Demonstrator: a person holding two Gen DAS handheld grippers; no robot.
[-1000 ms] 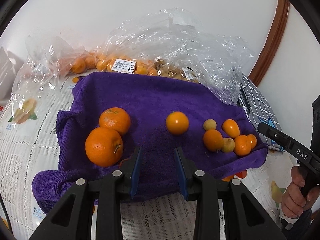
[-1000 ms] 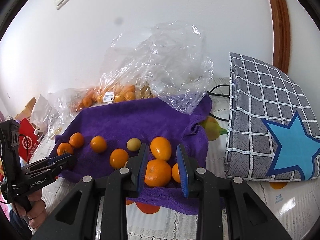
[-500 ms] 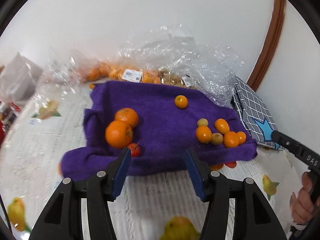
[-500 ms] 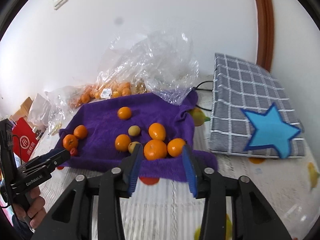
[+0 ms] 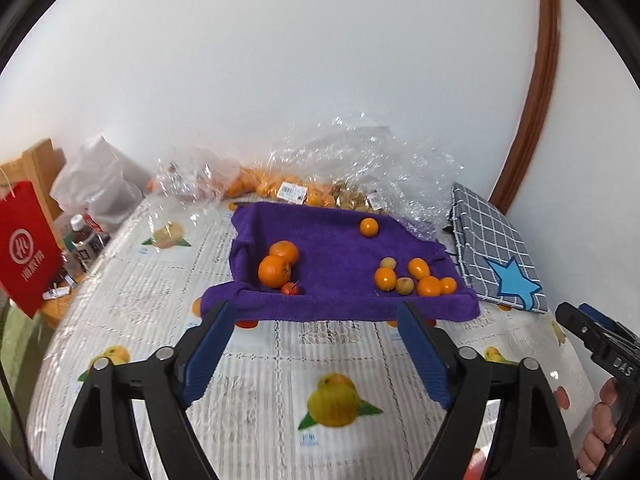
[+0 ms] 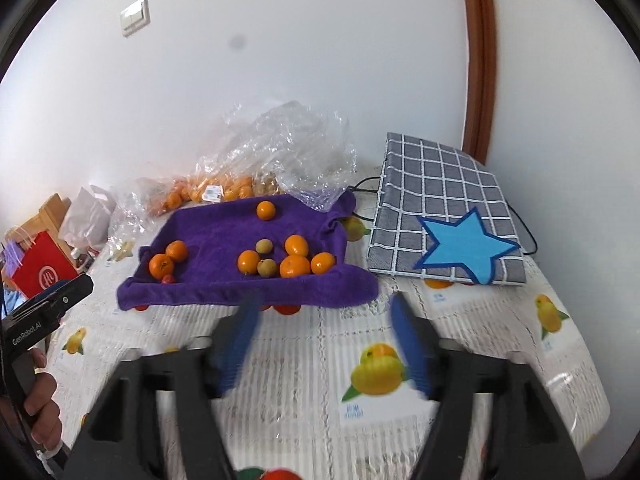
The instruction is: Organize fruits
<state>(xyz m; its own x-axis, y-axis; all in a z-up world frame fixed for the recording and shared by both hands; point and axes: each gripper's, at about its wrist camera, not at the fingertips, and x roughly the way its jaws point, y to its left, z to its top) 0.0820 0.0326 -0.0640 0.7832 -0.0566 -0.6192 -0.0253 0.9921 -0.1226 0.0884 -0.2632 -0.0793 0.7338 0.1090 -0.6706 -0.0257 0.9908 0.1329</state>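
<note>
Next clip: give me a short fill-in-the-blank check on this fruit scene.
1. The fruits lie on a ____ terry towel.
2. The left gripper and right gripper are both ____ and hold nothing.
3. The checked grey bag bears a blue ____.
4. The small red fruit touches a large ____.

Missing: purple; open; star; orange

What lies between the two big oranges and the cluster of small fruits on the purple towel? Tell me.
Only bare purple towel, shown in both wrist views; big oranges left, cluster right. The lone orange sits farther back.
</note>
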